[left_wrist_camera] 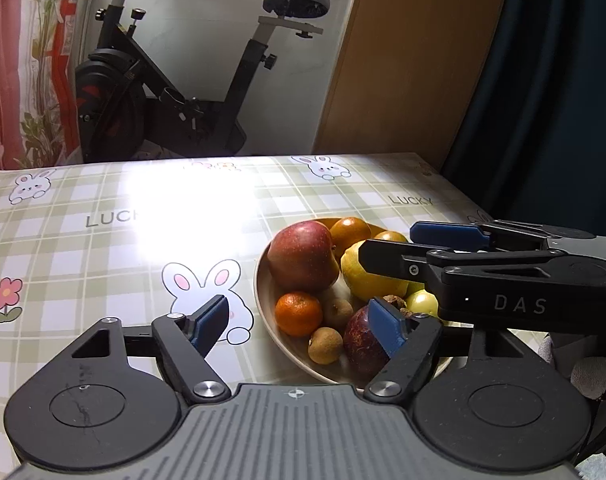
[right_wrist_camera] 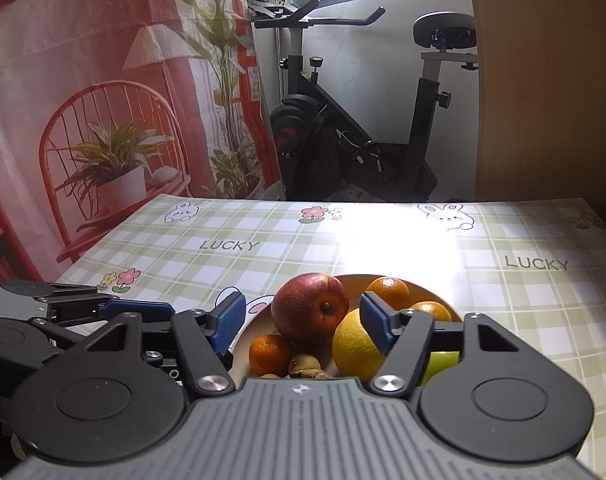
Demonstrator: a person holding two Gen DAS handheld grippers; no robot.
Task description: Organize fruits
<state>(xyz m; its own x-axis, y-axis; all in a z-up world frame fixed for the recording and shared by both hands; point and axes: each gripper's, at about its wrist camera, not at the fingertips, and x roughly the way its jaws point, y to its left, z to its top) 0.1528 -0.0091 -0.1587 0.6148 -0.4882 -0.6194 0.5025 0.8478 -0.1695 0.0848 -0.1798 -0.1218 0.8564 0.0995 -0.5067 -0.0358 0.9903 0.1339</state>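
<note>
A cream bowl (left_wrist_camera: 263, 300) holds a red apple (left_wrist_camera: 303, 256), a yellow lemon (left_wrist_camera: 367, 276), oranges (left_wrist_camera: 297, 314), small brown longans (left_wrist_camera: 325, 345), a dark red passion fruit (left_wrist_camera: 363, 344) and a green fruit (left_wrist_camera: 421, 304). My left gripper (left_wrist_camera: 303, 322) is open just above the bowl's near edge, holding nothing. The right gripper's fingers (left_wrist_camera: 387, 258) reach in from the right over the lemon. In the right wrist view, my right gripper (right_wrist_camera: 301, 320) is open, its pads either side of the apple (right_wrist_camera: 309, 312) and lemon (right_wrist_camera: 357, 346) above the bowl (right_wrist_camera: 243, 336).
The table wears a green plaid cloth (left_wrist_camera: 103, 260) with bunnies and "LUCKY" print. An exercise bike (left_wrist_camera: 163, 92) stands behind the far edge, beside a wooden panel (left_wrist_camera: 415, 60). A printed red curtain (right_wrist_camera: 83, 100) hangs at the left. A gloved hand (left_wrist_camera: 591, 372) shows at the right.
</note>
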